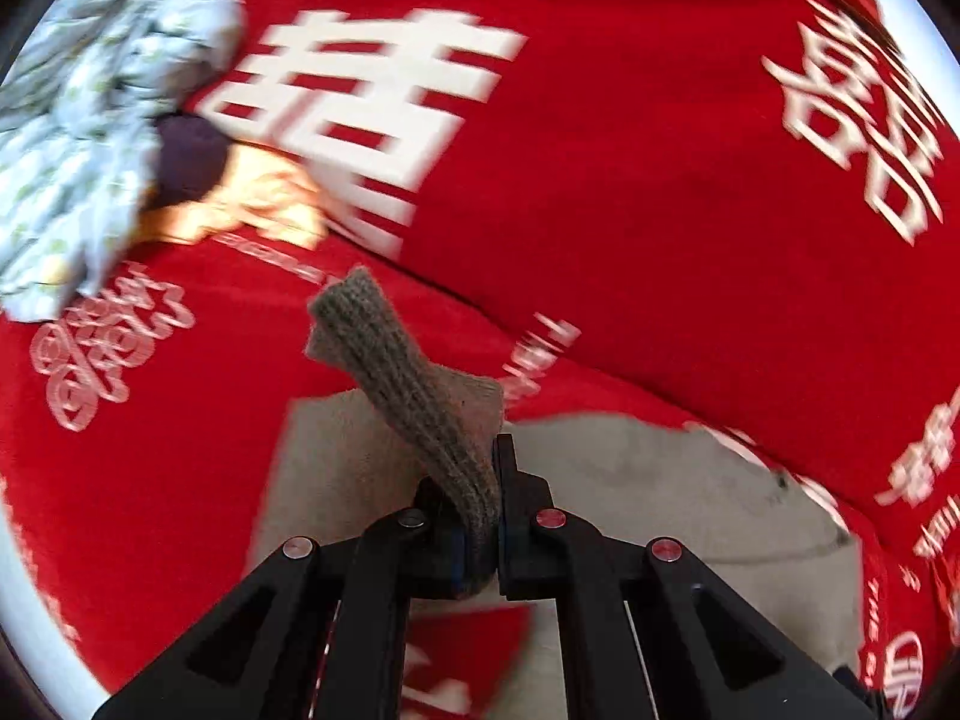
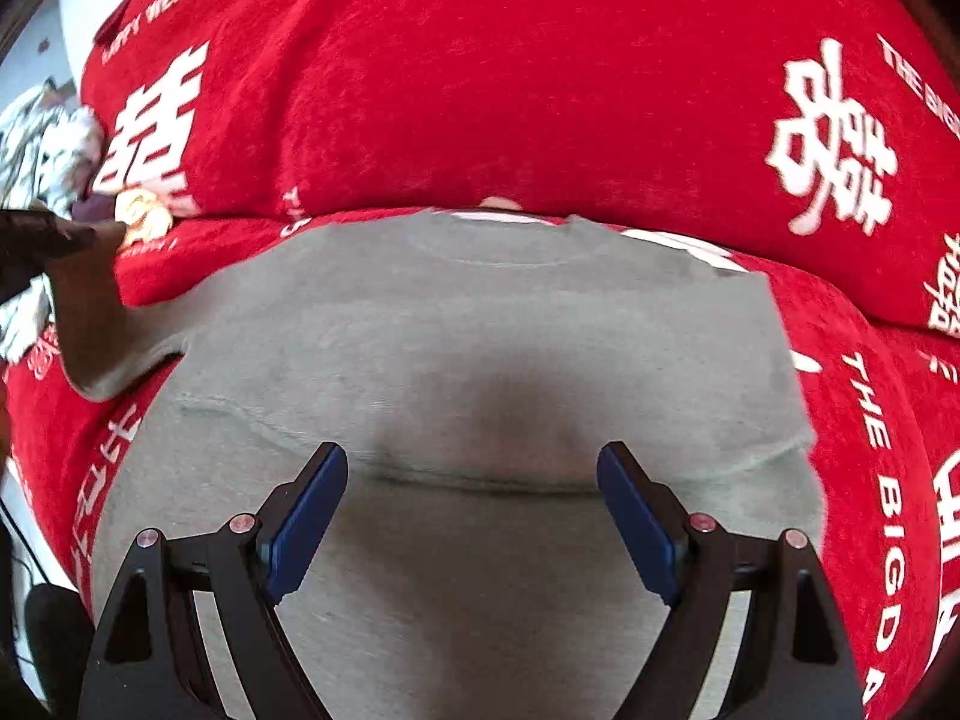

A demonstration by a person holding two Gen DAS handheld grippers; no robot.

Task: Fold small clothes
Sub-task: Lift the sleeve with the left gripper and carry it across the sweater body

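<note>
A grey sweatshirt (image 2: 480,330) lies spread flat on a red blanket (image 2: 480,90). My left gripper (image 1: 474,480) is shut on the ribbed cuff (image 1: 396,372) of its sleeve, and the cuff sticks up and away past the jaws. In the right wrist view that sleeve (image 2: 90,324) is lifted off the blanket at the far left, toward a dark blurred shape at the edge. My right gripper (image 2: 473,456) hovers over the sweatshirt's body. It is open wide, with only flat cloth below its blue pads (image 2: 306,516).
A pile of pale patterned clothes (image 1: 90,120) lies at the far left, with a dark purple piece (image 1: 186,156) and an orange piece (image 1: 264,198) beside it. The red blanket with white characters rises in a thick fold (image 1: 660,210) behind the sweatshirt.
</note>
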